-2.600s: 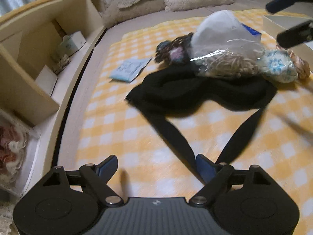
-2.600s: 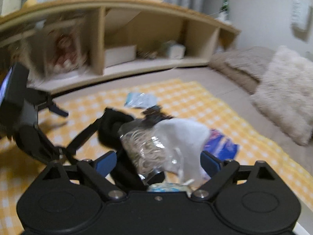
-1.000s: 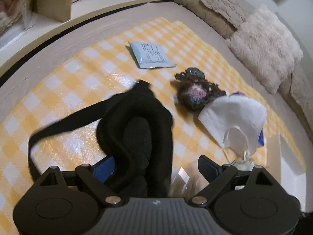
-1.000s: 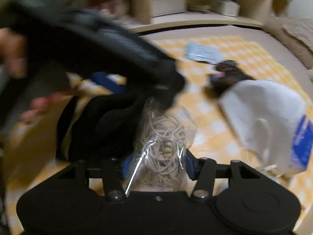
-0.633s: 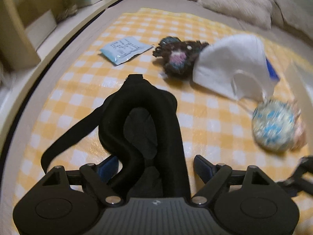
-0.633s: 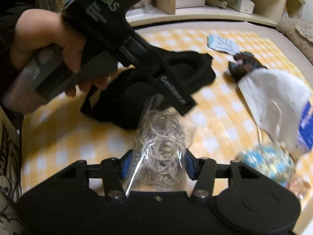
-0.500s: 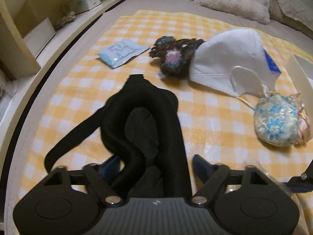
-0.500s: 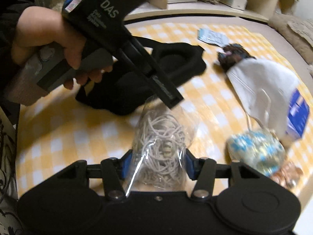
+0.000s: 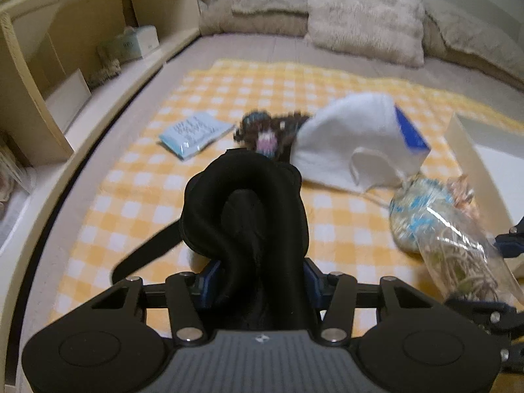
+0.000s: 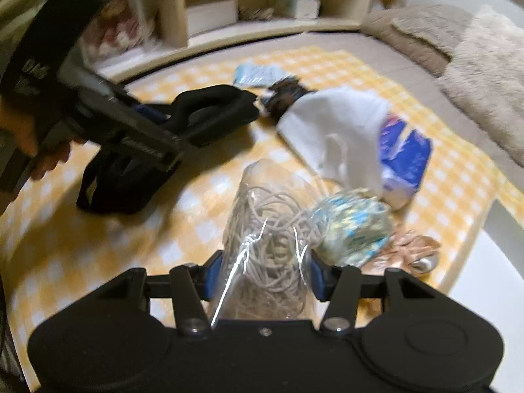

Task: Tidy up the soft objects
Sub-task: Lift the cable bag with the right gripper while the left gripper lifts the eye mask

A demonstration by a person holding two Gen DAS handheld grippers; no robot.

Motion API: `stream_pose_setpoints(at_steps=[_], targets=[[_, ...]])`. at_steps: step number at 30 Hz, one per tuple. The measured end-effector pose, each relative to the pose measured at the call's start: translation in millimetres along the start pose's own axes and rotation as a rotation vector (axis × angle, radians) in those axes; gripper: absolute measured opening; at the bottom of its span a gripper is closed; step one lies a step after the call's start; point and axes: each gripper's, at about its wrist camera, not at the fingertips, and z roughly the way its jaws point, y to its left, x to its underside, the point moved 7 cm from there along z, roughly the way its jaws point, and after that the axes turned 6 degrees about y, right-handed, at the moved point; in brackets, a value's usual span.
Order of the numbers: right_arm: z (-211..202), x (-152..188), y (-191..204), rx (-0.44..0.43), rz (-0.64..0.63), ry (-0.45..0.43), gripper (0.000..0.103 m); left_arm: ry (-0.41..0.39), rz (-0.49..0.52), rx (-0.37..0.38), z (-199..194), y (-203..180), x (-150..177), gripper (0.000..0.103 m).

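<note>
My left gripper (image 9: 258, 276) is shut on a black padded eye mask (image 9: 245, 209) and holds it above the yellow checked cloth (image 9: 137, 180); its strap hangs down to the left. The mask also shows in the right wrist view (image 10: 209, 114). My right gripper (image 10: 262, 276) is shut on a clear bag of pale cord (image 10: 268, 249), also seen at the right of the left wrist view (image 9: 458, 255). On the cloth lie a white face mask (image 9: 347, 140), a dark crocheted piece (image 9: 265, 131), a blue floral pouch (image 10: 353, 226) and a light blue packet (image 9: 193, 134).
A white box (image 9: 484, 160) stands at the right edge of the cloth. A wooden shelf unit (image 9: 42, 75) runs along the left. Furry cushions (image 9: 363, 9) lie at the back. A blue packet (image 10: 406, 157) lies under the white mask.
My left gripper has closed on the black eye mask and lifted it. My right gripper, still holding the cord bag, has swung right toward the white box.
</note>
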Motion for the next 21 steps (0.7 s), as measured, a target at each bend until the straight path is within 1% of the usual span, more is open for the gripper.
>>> stream_pose_setpoints(at_steps=[6, 14, 17, 21], targets=[[-33.6, -9.7, -16.7, 0.043, 0.057, -0.089, 0.053, -0.099, -0.025, 0.009, -40.8, -5.1, -8.3, 0.052], [-87.6, -25.3, -38.1, 0.131, 0.156, -0.227, 0.053, -0.243, -0.042, 0.042, -100.0, -16.8, -24.6, 0.052], [-109.2, -27.7, -48.8, 0.162, 0.197, -0.268, 0.053, -0.29, -0.042, 0.053, -117.3, -23.8, -31.2, 0.052], [-136.1, -24.9, -61.0, 0.207, 0.238, -0.321, 0.053, -0.339, -0.034, 0.089, -133.7, -38.5, -40.0, 0.052]])
